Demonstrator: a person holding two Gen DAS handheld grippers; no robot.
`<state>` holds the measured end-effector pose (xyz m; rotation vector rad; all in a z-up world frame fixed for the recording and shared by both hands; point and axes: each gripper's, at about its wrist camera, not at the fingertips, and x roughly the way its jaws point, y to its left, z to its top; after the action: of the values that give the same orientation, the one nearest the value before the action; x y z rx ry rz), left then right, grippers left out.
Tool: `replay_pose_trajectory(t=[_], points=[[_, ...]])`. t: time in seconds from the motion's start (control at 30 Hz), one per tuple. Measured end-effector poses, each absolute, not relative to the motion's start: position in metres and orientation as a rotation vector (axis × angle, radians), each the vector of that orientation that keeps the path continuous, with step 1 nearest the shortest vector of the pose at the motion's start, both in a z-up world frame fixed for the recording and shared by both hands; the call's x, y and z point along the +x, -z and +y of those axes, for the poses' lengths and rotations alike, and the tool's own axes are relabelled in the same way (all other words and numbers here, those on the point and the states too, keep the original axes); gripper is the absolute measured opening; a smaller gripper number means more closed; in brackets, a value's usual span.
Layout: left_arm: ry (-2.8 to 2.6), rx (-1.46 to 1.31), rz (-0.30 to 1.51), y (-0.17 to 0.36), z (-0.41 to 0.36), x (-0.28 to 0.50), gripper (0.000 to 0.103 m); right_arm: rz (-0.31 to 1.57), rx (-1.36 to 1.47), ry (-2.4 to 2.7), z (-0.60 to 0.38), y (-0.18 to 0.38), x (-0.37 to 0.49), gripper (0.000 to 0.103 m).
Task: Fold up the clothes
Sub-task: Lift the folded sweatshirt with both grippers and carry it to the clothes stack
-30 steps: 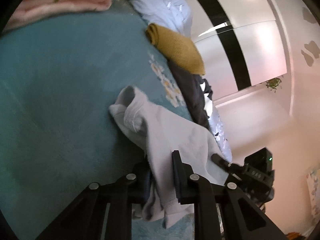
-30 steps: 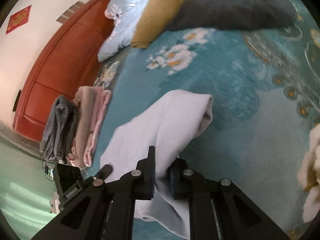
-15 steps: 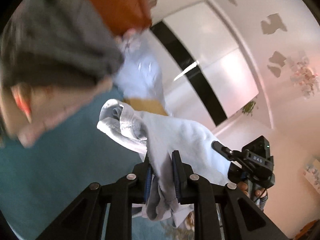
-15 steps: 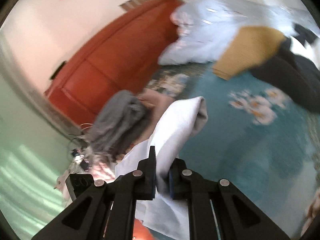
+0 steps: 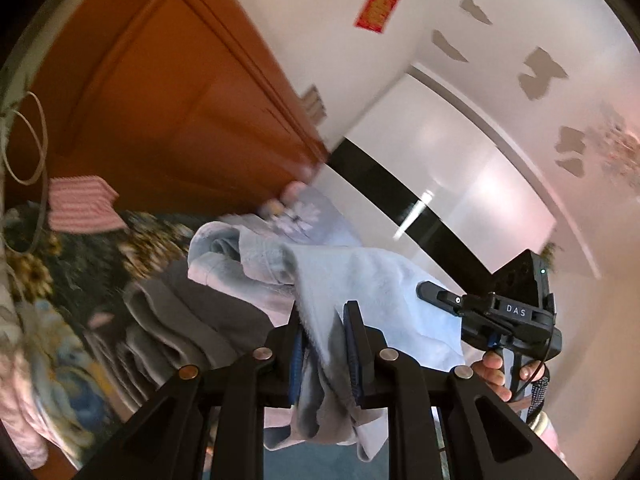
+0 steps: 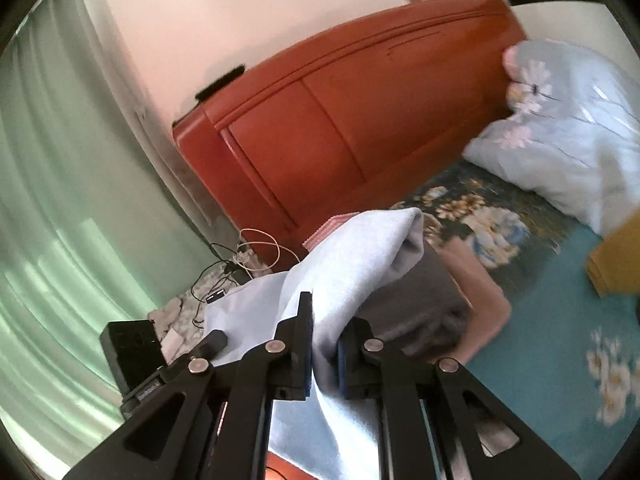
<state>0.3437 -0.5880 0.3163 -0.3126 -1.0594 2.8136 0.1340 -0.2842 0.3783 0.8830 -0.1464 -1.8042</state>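
Observation:
A folded pale blue garment (image 5: 360, 280) hangs between both grippers, lifted off the bed. My left gripper (image 5: 326, 316) is shut on one edge of it, cloth bunched below the fingers. My right gripper (image 6: 325, 322) is shut on the other edge of the pale blue garment (image 6: 360, 248). Just beyond and below it lies a stack of folded clothes, a grey piece (image 6: 420, 300) on a pink one (image 6: 480, 280). The same grey folded piece (image 5: 208, 312) shows in the left wrist view under the garment. The right gripper's body and a hand (image 5: 496, 368) appear at the right there.
A red-brown wooden headboard (image 6: 340, 120) stands behind the stack. A pale blue flowered pillow (image 6: 560, 140) and a mustard garment (image 6: 616, 256) lie to the right on the teal floral bedspread (image 6: 560, 340). Cables (image 6: 240, 264) and a green curtain (image 6: 48, 200) are at the left.
Both grippers lifted the pale blue garment off the bedspread and swung it toward the headboard, over the grey and pink stack. Both stayed shut on it.

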Motion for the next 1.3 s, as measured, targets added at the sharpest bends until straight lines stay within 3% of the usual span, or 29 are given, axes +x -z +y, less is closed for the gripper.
replay_pose_trajectory(t=[0.3, 0.53, 0.67, 0.9, 1.0, 1.2, 1.3], points=[[-2.889, -0.391, -1.109, -0.267, -0.607, 0.302, 0.02, 0.04, 0.904, 1.797, -0.38, -0.354, 0.071, 0.009], [-2.873, -0.432, -1.196, -0.214, -0.609, 0.295, 0.019, -0.003, 1.035, 1.817, -0.398, -0.294, 0.021, 0.009], [-2.878, -0.444, -1.206, -0.207, -0.615, 0.302, 0.024, -0.083, 1.088, 1.808, -0.393, -0.271, 0.004, 0.01], [-2.951, -0.427, -1.206, -0.22, -0.618, 0.327, 0.025, -0.113, 1.097, 1.83, -0.378, -0.267, -0.004, 0.016], [-3.01, -0.416, -1.179, -0.232, -0.617, 0.331, 0.026, -0.165, 1.105, 1.865, -0.363, -0.275, -0.009, 0.029], [-3.072, -0.435, -0.975, -0.274, -0.585, 0.318, 0.033, -0.097, 0.977, 1.983, -0.357, -0.308, 0.017, 0.031], [-3.075, -0.495, -0.888, -0.274, -0.566, 0.303, 0.035, -0.018, 0.939, 1.895, -0.376, -0.314, 0.046, 0.039]])
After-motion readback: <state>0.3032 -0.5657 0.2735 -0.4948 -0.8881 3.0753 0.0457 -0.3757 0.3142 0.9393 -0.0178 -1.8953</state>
